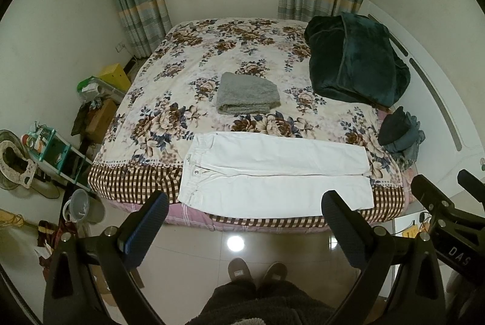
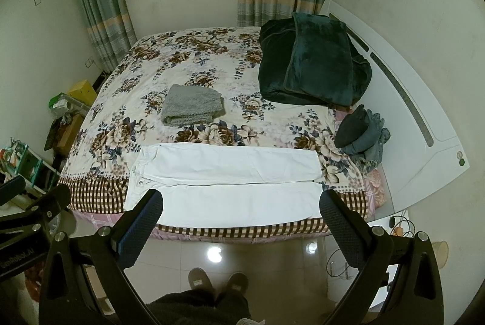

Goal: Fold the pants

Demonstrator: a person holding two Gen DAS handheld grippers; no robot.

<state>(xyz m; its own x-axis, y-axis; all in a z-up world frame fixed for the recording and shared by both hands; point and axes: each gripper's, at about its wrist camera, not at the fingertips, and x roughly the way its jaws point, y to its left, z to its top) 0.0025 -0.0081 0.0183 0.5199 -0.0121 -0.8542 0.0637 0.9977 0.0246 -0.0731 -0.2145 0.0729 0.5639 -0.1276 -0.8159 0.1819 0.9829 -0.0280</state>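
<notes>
White pants (image 1: 272, 173) lie flat across the near edge of the bed, waistband to the left, both legs stretched to the right; they also show in the right wrist view (image 2: 230, 182). My left gripper (image 1: 245, 203) is open and empty, held above the floor in front of the bed, short of the pants. My right gripper (image 2: 241, 202) is open and empty too, at about the same height and distance. The right gripper's body shows at the right edge of the left wrist view (image 1: 445, 213).
The bed (image 1: 212, 58) has a floral cover. On it lie a folded grey towel (image 1: 247, 93), a dark green blanket (image 1: 354, 58) and a pile of dark clothes (image 1: 400, 134). A shelf (image 1: 60, 155), boxes and a bucket (image 1: 80, 203) crowd the floor at left. My slippered feet (image 1: 257, 270) stand on the tiled floor.
</notes>
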